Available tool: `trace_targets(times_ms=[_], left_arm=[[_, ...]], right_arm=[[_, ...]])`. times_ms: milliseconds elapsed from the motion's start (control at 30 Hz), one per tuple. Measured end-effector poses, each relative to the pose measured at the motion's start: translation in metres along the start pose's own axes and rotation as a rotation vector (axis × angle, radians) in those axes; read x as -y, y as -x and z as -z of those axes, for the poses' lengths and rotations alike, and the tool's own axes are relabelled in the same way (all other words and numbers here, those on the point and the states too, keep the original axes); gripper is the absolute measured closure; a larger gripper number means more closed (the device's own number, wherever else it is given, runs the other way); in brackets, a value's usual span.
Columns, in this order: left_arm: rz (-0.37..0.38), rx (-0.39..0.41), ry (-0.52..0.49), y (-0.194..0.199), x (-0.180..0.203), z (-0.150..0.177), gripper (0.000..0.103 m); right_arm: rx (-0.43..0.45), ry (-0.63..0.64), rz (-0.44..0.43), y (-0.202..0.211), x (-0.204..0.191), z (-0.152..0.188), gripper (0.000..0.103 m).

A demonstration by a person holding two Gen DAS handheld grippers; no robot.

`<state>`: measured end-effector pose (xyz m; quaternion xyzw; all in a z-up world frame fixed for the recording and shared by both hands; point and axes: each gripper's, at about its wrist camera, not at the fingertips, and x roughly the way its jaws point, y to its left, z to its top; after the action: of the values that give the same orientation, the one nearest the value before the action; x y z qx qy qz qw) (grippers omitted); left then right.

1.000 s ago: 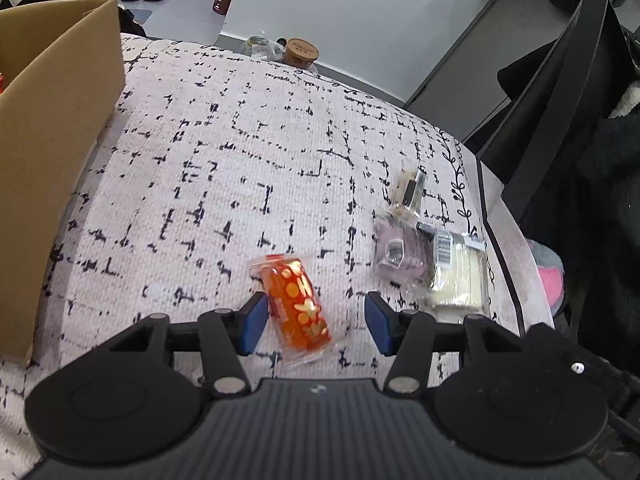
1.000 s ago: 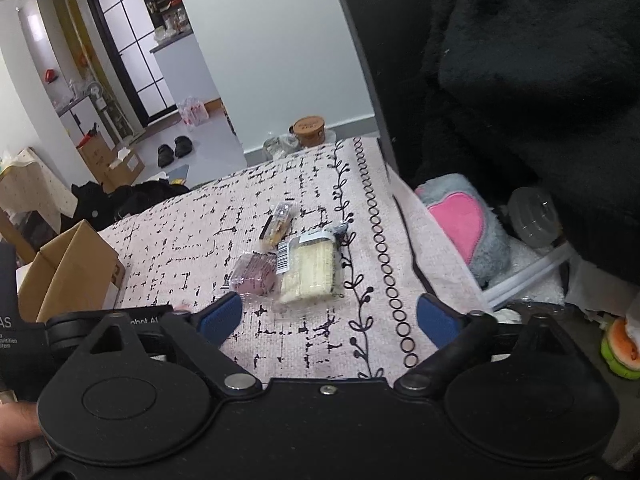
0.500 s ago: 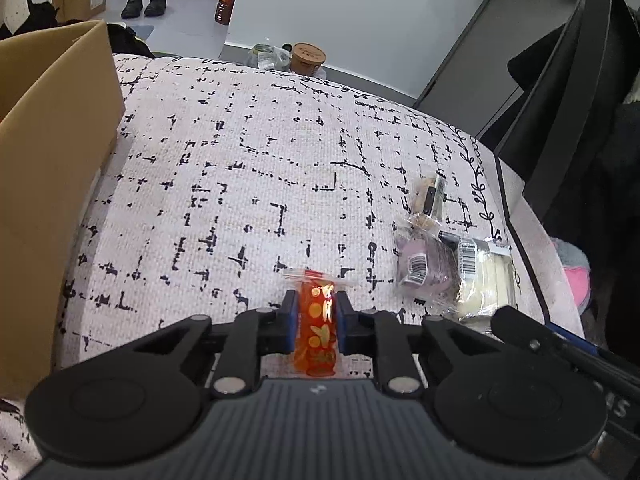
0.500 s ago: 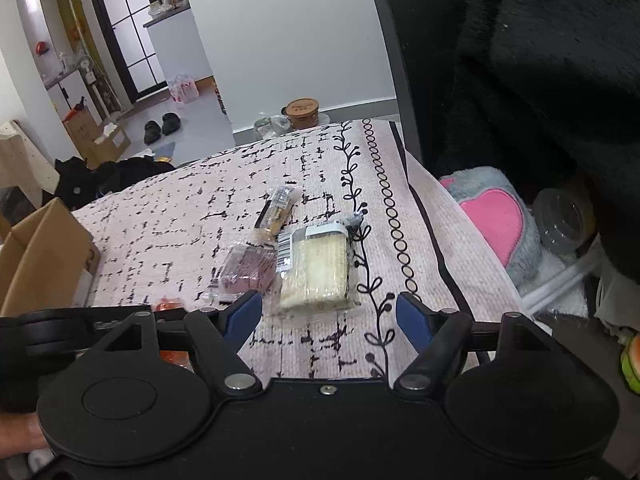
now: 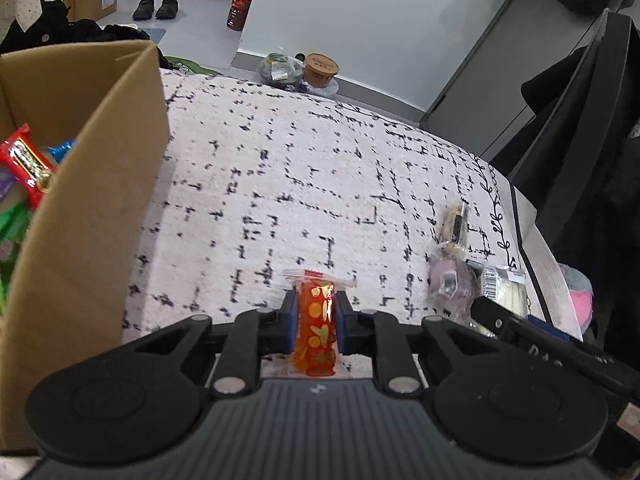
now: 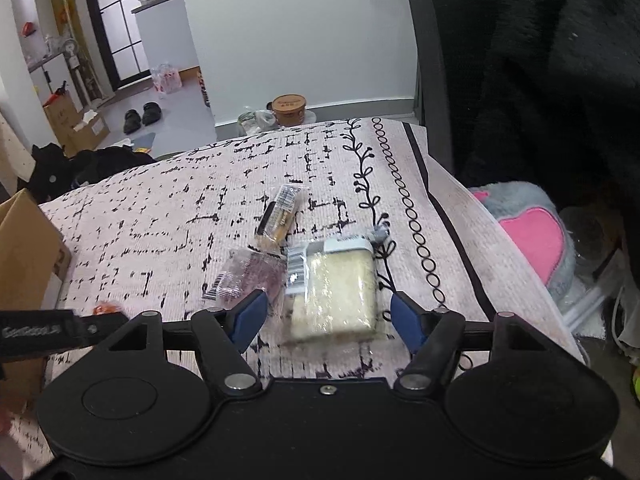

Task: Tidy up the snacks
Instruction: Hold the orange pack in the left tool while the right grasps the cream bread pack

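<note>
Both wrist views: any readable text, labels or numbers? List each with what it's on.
None reads cleanly.
Left gripper's side: white lettering, blurred.
White-wrapped snack: barcode label, print too small.
Purple snack: barcode, digits too small.
Brown tub: lid print too small.
Orange snack in left gripper: pattern only.

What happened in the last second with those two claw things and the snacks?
The left gripper shut its jaws on the orange snack and brought it nearer the box. The right gripper, jaws open, moved in around the white pack. The purple pack and bar stayed put.
</note>
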<state>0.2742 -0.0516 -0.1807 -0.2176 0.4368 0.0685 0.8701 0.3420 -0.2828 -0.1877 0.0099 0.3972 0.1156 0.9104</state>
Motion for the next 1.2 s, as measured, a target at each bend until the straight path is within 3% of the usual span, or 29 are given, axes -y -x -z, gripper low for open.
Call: trace_targets(times_ms=[200,567,900,1067,1200], left_arm=[[-0.004,0.006,-0.004,0.005,-0.007,-0.005,0.086],[-0.020,0.008,-0.012,0.009,-0.010,-0.003,0.086],[-0.027,0.015,-0.031,0.012,-0.002,-0.001,0.086],[-0.033,0.019,-0.031,0.013,-0.001,0.000,0.086],[-0.027,0.022,-0.034,0.018,0.001,0.002,0.086]], right_arm=[[0.024,0.006,0.050,-0.006,-0.006,-0.005,0.036],[0.056,-0.051,0.064,0.002,0.003,0.000,0.041],[-0.001,0.116,0.082,-0.015,-0.016,0.011,0.040],[-0.011,0.127,0.058,-0.007,-0.014,0.010,0.053],[-0.013,0.062,0.006,0.006,-0.005,0.016,0.055]])
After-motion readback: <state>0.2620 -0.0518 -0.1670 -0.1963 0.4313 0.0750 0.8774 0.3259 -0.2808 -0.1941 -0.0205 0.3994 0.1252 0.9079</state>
